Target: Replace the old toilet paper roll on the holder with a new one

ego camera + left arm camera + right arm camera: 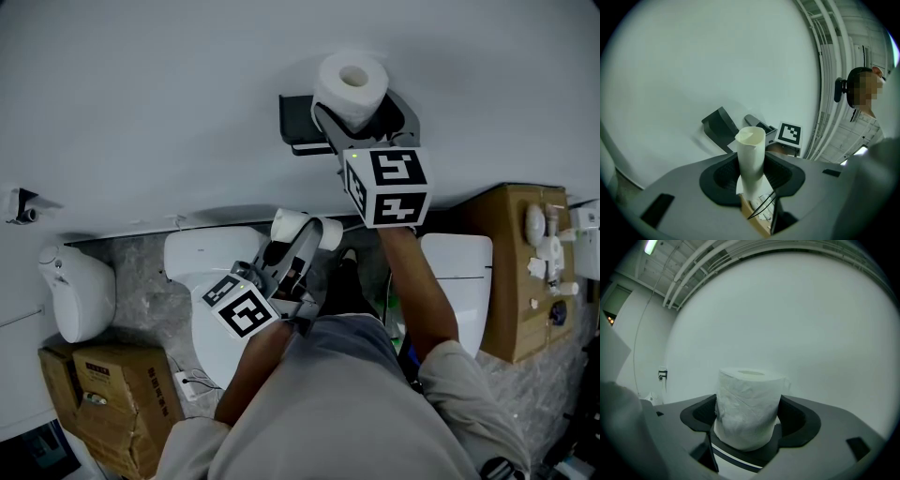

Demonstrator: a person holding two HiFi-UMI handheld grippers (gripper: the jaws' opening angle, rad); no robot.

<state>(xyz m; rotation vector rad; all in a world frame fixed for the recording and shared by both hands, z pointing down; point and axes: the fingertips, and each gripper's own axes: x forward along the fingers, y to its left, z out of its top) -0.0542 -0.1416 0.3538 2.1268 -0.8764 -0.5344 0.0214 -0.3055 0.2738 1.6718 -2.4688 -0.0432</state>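
A full white toilet paper roll stands upright between the jaws of my right gripper, which is shut on it. It is held right in front of the dark wall holder. In the right gripper view the new roll fills the gap of the right gripper, with bare white wall behind it. Lower down and to the left, my left gripper is shut on the old roll, a thin tube with a little paper left. In the left gripper view the old roll stands upright in the left gripper, and the holder shows behind it.
A white toilet stands below the holder. Another white fixture and cardboard boxes are at the left. At the right stand a white lid and a tall cardboard box. A person shows at the right of the left gripper view.
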